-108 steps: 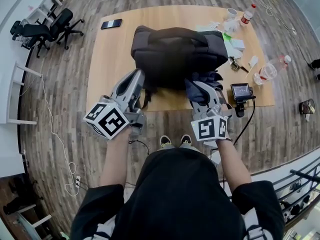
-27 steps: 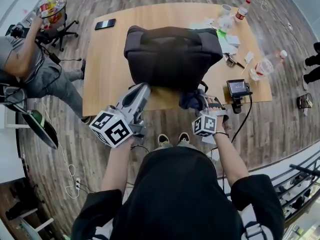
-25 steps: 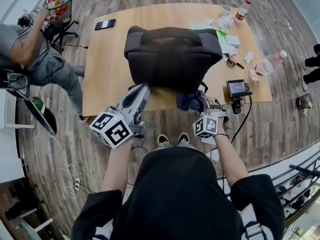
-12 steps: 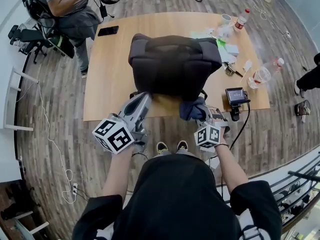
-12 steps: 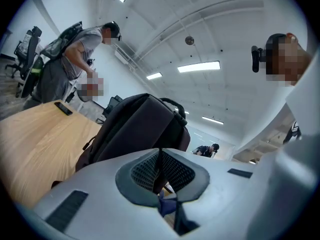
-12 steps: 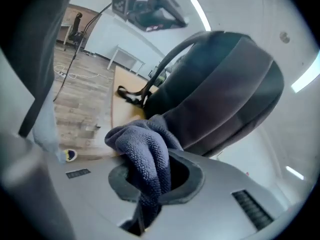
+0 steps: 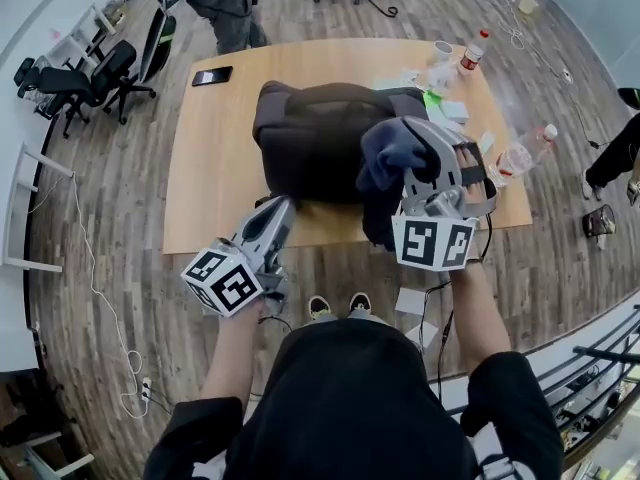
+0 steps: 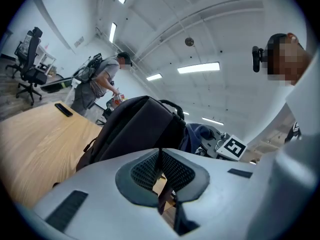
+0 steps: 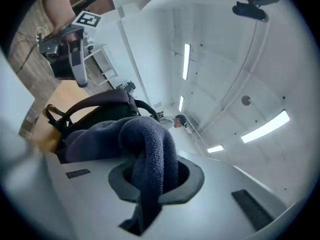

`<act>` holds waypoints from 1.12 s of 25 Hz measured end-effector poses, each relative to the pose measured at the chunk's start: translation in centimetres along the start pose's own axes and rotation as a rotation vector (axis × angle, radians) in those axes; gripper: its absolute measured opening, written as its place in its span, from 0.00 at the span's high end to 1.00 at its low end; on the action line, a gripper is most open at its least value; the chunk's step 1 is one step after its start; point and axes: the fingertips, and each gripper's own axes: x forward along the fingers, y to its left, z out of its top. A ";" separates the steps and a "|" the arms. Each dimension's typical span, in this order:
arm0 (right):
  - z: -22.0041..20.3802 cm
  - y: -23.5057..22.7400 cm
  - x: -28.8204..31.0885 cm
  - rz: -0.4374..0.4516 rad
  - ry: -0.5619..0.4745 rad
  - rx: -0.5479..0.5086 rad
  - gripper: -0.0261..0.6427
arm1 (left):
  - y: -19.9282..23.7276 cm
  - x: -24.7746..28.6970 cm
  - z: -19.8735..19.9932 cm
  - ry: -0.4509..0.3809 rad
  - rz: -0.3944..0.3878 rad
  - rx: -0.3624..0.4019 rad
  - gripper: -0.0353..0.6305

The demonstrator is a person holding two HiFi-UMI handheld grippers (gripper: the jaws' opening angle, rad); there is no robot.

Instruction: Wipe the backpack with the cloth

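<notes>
Wooden worktop [image 7: 215,168] carries the backpack [image 7: 310,143]; my left gripper [image 7: 283,205] pinches its strap [image 8: 163,200] for steadiness, my right gripper [image 7: 415,153] clamps the cloth [image 7: 385,158] for wiping.

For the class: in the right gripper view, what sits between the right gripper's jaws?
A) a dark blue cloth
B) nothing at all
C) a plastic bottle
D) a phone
A: the right gripper is shut on the dark blue cloth, which bunches up out of its jaws in front of the backpack.
</notes>
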 end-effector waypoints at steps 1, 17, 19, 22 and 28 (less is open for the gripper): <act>0.0 -0.1 0.4 -0.009 0.010 -0.012 0.91 | 0.0 0.0 0.0 0.000 -0.003 0.001 0.92; -11.9 24.0 -4.7 0.497 0.268 -0.006 0.91 | 0.2 0.5 -0.5 0.019 -0.009 -0.005 0.92; -15.4 29.1 -6.6 0.609 0.373 0.054 0.91 | 0.4 0.3 -0.7 0.026 -0.003 -0.007 0.92; -17.1 32.4 -8.5 0.641 0.416 0.095 0.91 | 0.6 0.0 -0.9 0.029 0.004 -0.008 0.92; -15.9 34.2 -10.1 0.683 0.361 0.042 0.91 | 0.4 0.4 -1.4 0.041 0.004 -0.001 0.92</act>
